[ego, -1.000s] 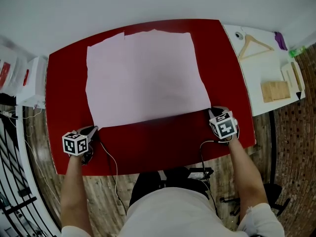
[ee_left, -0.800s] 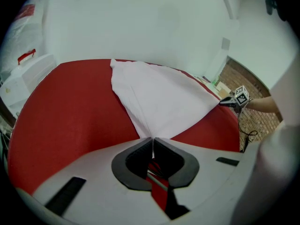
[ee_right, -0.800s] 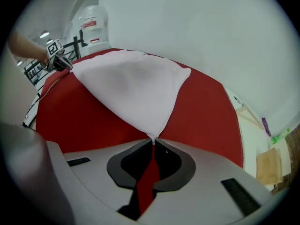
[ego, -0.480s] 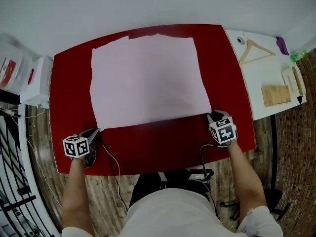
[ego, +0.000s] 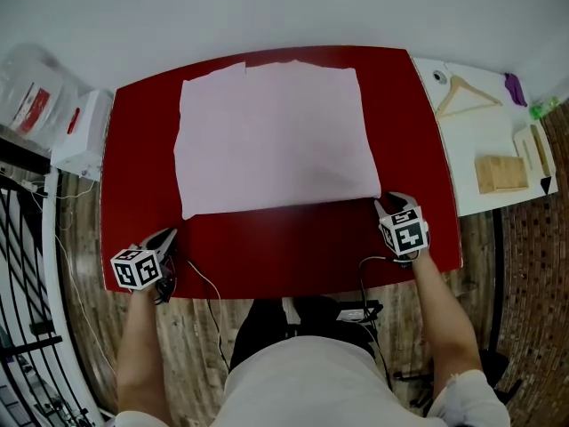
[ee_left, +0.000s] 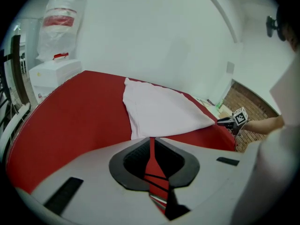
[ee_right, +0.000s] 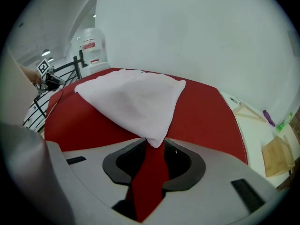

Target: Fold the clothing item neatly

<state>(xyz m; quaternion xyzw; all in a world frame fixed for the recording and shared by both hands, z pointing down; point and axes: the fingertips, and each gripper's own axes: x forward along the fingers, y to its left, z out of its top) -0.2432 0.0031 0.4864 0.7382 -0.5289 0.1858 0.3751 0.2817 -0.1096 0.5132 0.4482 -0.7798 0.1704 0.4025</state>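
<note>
**Clothing item spread flat, with the folding only part done**

The clothing item (ego: 271, 136), a pale pink piece, lies flat on the red desk (ego: 267, 256) as a broad, nearly square sheet. It takes up the far and middle part of the top, and a bare red strip runs along the near edge. No sleeves or collar show. A small step in the far left edge suggests one layer lying over another, so I judge that at least one fold has been made and smoothed.

The right gripper (ego: 387, 203) sits at the near right corner of the cloth. Its jaws have just been opening and now stand apart. In the right gripper view the tip of that corner rests at their mouth, and red desk shows through the gap. The pads aren't pressing on the cloth, so the corner looks set down rather than held.

The left gripper (ego: 167, 237) hangs by the near left corner of the desk, apart from the cloth's near left corner. Its jaws are pressed almost together with nothing in them, and only a thin sliver of desk shows between.

What's left, by my reckoning, is most of the job. The sheet is wide and needs folding again, probably more than once, into a compact, even-edged bundle.
</note>
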